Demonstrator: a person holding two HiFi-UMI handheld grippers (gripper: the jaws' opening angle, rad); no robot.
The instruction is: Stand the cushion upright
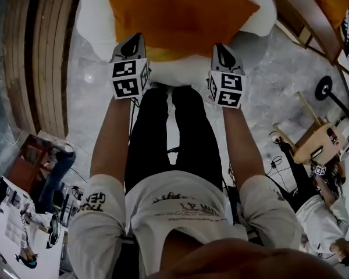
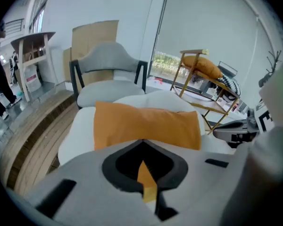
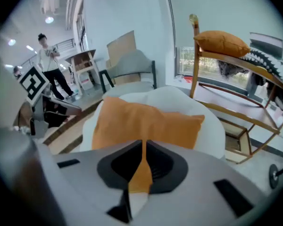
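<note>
An orange cushion (image 1: 180, 10) rests on a white padded seat (image 1: 93, 16). In the left gripper view the cushion (image 2: 146, 126) shows its broad face and leans back on the seat's white back (image 2: 151, 98). The right gripper view shows the cushion (image 3: 141, 124) the same way. My left gripper (image 1: 132, 42) is at the cushion's near left edge, my right gripper (image 1: 222, 51) at its near right edge. Both the left gripper (image 2: 144, 161) and the right gripper (image 3: 142, 159) are shut. Only a sliver of orange shows in each seam. The cushion's lower edge is hidden behind the gripper bodies.
A grey chair (image 2: 108, 65) stands behind the white seat. A wooden rack (image 3: 226, 102) at the right carries another orange cushion (image 3: 221, 41) and a striped one. Wooden decking (image 1: 41, 57) runs along the left. A small wooden stool (image 1: 317, 141) and a person (image 1: 323, 220) are at the right.
</note>
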